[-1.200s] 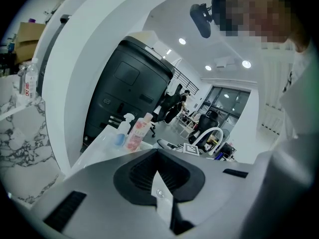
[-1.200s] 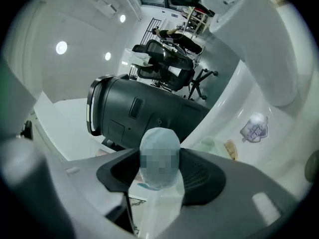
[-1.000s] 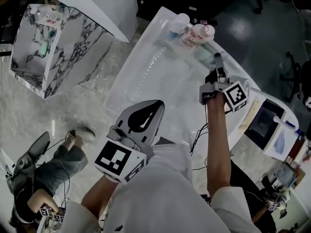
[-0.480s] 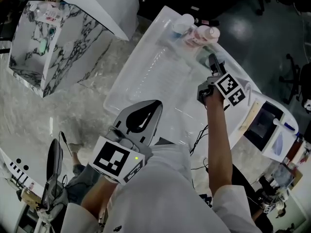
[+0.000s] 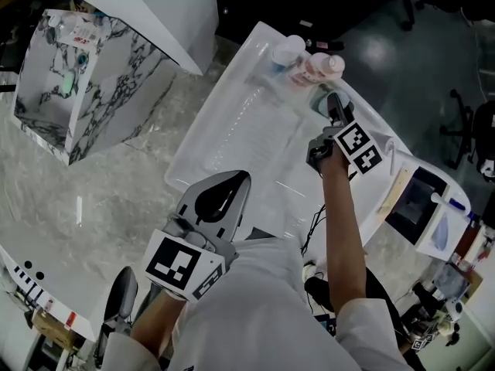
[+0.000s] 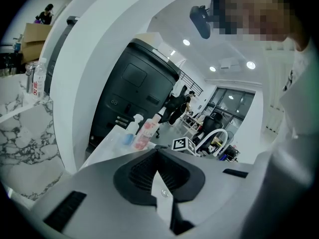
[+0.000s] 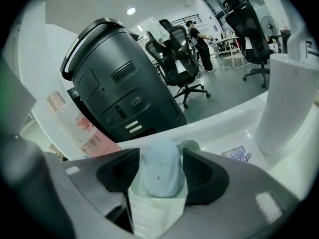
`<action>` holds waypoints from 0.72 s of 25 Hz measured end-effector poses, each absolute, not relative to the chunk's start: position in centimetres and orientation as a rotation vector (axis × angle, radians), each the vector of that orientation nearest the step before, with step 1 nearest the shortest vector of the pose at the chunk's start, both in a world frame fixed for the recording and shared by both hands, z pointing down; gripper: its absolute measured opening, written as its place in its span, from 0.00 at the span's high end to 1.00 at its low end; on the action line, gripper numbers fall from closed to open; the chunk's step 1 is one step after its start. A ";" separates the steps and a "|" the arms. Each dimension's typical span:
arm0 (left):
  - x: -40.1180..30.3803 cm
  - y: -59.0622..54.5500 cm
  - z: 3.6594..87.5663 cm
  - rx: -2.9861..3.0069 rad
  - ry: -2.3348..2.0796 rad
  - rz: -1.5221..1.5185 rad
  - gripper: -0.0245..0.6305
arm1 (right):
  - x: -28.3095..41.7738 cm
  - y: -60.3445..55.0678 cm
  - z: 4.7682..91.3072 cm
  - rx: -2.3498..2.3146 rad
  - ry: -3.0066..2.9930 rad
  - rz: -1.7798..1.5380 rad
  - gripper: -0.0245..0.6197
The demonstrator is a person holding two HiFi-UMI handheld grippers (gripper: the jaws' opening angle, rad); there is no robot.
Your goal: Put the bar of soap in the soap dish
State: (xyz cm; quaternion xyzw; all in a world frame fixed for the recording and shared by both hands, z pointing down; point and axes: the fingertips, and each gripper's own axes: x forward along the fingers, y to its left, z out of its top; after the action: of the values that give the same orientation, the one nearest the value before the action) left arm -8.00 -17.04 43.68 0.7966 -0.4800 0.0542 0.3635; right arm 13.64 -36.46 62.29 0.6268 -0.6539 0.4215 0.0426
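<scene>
The bar of soap (image 7: 159,171) is being clamped between the jaws of the right gripper (image 5: 333,101), which is being held out on a straightened arm just beside the pink bottle (image 5: 317,66). The left gripper (image 6: 157,156) is being held well back from that bottle, on a bent arm, with its jaws pressed together on nothing.

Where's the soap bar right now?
The pale blue soap bar is clamped in the right gripper, at the centre of the right gripper view. In the head view, that gripper is at the far end of the white counter, near the pink bottle.
</scene>
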 end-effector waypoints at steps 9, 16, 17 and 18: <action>-7.8 -16.8 43.0 2.068 -1.229 0.130 0.95 | 14.7 -36.4 60.7 2.005 -2.014 1.326 0.55; -7.9 -16.5 42.5 2.076 -1.234 0.133 0.95 | 14.1 -35.5 59.0 1.958 -2.084 1.338 0.55; -7.9 -16.5 42.4 2.078 -1.236 0.132 0.95 | 14.0 -35.3 58.7 1.950 -2.098 1.343 0.55; -8.0 -16.5 42.3 2.079 -1.239 0.130 0.95 | 13.8 -35.1 58.4 1.942 -2.111 1.348 0.55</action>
State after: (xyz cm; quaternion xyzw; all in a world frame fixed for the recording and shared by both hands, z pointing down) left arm -8.02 -16.47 42.31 0.8030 -0.4788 0.0504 0.3512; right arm 13.85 -35.10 58.41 0.6128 -0.6659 0.4253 -0.0140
